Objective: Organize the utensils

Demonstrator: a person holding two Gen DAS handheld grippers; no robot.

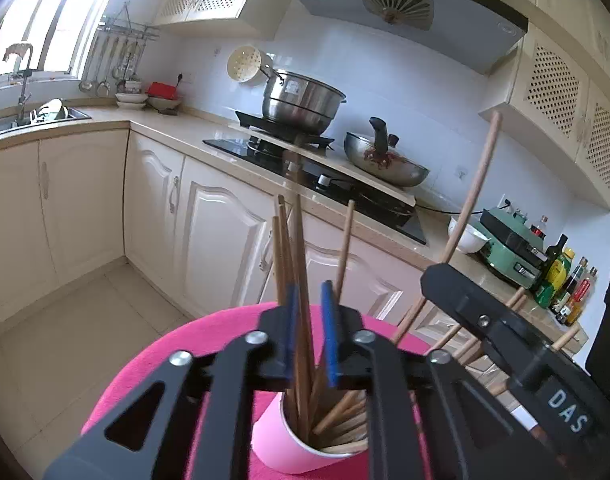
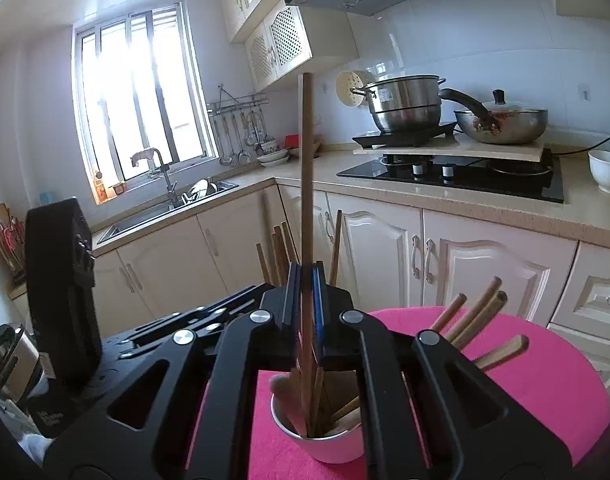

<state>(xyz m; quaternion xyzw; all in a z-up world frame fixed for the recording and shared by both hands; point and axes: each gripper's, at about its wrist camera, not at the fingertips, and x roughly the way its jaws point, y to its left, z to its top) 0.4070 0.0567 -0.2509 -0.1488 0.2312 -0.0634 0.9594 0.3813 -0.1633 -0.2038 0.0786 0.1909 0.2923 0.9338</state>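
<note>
Both hand-held grippers are hovering over a pink cup standing on a pink stool; the left hand-held gripper is sitting with its blue pads spread apart, several chopsticks from the cup rising through the gap, whether touching the pads I cannot tell; the right hand-held gripper is pinching one long chopstick upright, its lower end reaching down into the cup; more chopsticks are leaning out to the right behind that gripper; a kitchen bench with a pot and pan is running behind.
</note>
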